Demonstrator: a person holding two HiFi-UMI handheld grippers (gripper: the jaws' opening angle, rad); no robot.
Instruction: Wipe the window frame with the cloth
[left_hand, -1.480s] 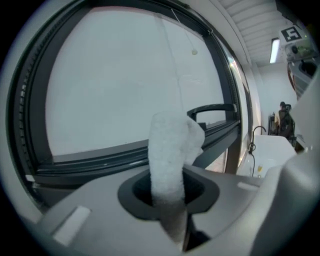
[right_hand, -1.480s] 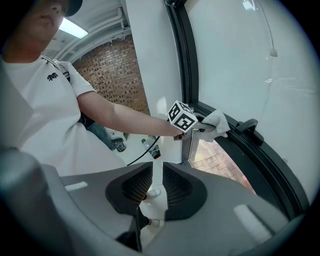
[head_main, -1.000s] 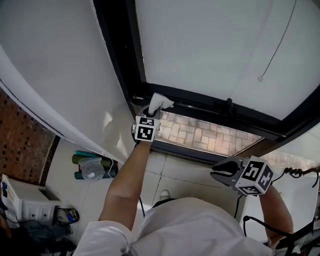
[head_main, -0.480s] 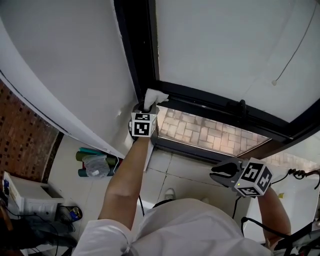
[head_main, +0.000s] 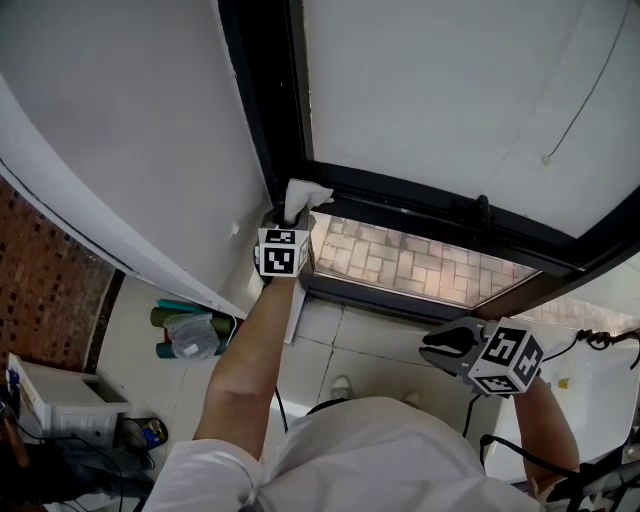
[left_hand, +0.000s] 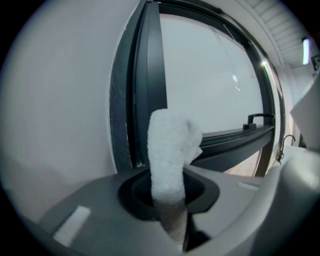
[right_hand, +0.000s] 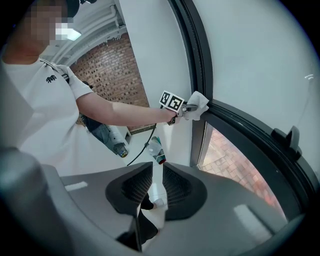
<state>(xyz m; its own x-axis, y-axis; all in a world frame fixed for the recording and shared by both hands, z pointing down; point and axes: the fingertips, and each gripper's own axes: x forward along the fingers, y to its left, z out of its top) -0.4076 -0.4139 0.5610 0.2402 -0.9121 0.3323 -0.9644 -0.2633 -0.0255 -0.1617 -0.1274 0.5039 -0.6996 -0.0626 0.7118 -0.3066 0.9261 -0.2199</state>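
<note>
Slightly closer to the window frame (head_main: 258, 100) corner the cloth (head_main: 306, 193) was brought, clamped in the left claw (head_main: 290, 212). Steady pressure ahead of this claw should probably be kept along the frame. The right claw (head_main: 432, 352) was held narrowly apart, empty.

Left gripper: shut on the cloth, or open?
Shut on the cloth. The left gripper view shows the left gripper with jaws closed against both sides of the white cloth.
</note>
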